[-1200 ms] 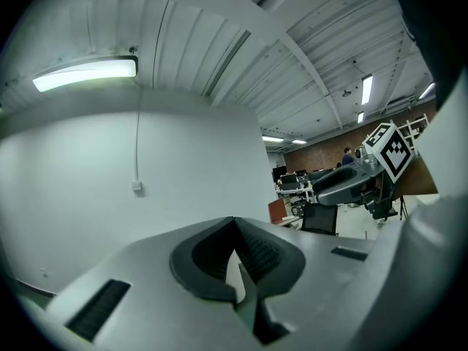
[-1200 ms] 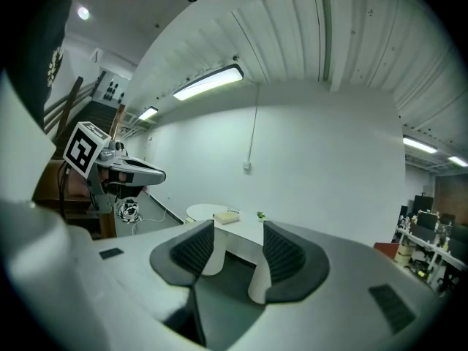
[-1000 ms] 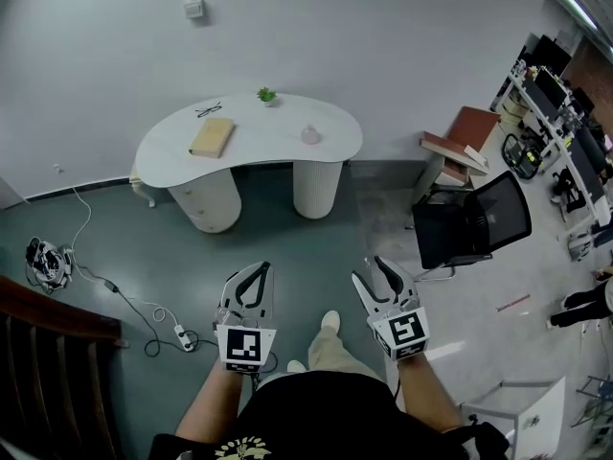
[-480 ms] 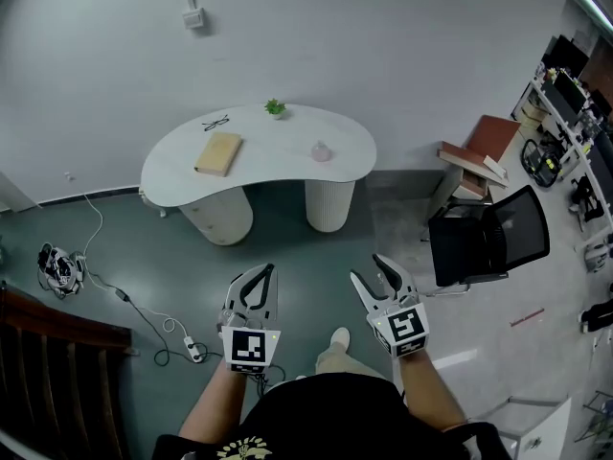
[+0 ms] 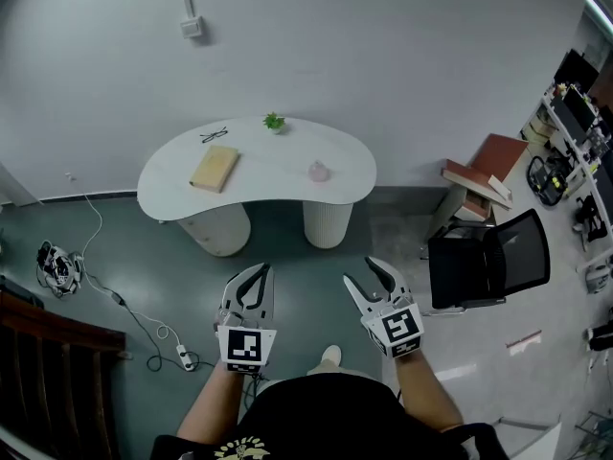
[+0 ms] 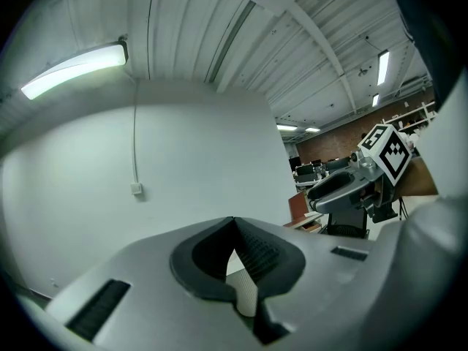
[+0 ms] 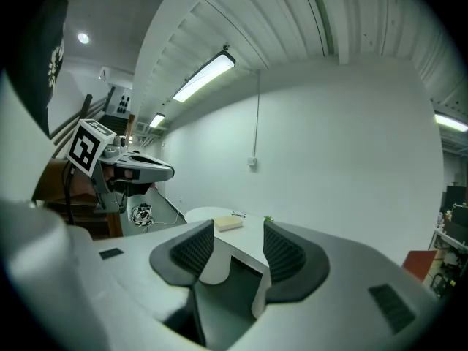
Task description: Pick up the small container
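Observation:
The small pinkish container [image 5: 318,171] stands on the right part of a white kidney-shaped table [image 5: 278,185] by the wall, well ahead of both grippers. My left gripper [image 5: 257,268] hangs over the floor, fingertips touching, nothing between them; in its own view the left gripper [image 6: 234,221] shows the tips meeting. My right gripper [image 5: 365,274] is beside it with its jaws apart and empty. The right gripper [image 7: 238,232] points toward the table [image 7: 212,216]. The container is hidden in both gripper views.
On the table lie a tan book [image 5: 214,168], glasses [image 5: 215,135] and a small green plant [image 5: 275,121]. A black office chair [image 5: 488,252] and a reddish-brown low table [image 5: 484,175] stand at right. A power strip with cable [image 5: 182,357] lies at left, near a dark wooden railing [image 5: 48,381].
The table has come slightly nearer and shifted in the head view as the person walks toward it. Both grippers keep the same pose and jaw state.

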The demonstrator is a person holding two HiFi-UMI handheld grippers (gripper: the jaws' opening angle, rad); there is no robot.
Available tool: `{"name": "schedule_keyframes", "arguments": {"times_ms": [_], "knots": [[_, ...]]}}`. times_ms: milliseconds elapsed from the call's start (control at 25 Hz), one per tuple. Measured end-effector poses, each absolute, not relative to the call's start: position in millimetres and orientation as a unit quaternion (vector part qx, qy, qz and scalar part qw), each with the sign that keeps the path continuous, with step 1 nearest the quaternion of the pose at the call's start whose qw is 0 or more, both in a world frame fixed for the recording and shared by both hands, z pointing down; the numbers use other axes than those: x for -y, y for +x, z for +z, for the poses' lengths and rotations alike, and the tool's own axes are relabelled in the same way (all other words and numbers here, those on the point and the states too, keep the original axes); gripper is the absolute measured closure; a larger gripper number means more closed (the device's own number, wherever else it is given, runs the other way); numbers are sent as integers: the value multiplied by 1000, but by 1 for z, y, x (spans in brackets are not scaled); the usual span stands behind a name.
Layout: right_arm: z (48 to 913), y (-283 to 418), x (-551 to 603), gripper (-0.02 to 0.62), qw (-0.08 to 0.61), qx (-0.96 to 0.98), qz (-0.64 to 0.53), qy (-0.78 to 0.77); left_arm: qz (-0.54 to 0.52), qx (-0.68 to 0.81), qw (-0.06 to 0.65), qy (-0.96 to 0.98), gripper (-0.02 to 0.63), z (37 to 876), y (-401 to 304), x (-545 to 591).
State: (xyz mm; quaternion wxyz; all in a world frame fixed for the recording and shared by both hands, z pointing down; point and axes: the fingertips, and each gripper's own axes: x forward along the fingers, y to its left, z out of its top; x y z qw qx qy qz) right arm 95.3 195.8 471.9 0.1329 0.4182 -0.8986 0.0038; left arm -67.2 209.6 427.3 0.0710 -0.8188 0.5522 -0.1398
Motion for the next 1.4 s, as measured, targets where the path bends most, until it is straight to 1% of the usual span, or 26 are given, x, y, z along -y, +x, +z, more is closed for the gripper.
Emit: {"name": "schedule_keyframes", "arguments": {"times_ms": [320,640,1040,1400], "knots": [[468,131,-141,391,127,902,-6,413,-136,-566,79,-809,601,422,-36,-158],[479,149,-105,391,128,910,8,394,-134,-579,86,-799,601,424,-14,-129],[484,134,-94,391,141,918,10,369,-153,-584,68,-794,601,438,-22,-122],[488,116,-69,391,136,917,22,374,-137,-578,75,-801,601,436,-31,-92]]}}
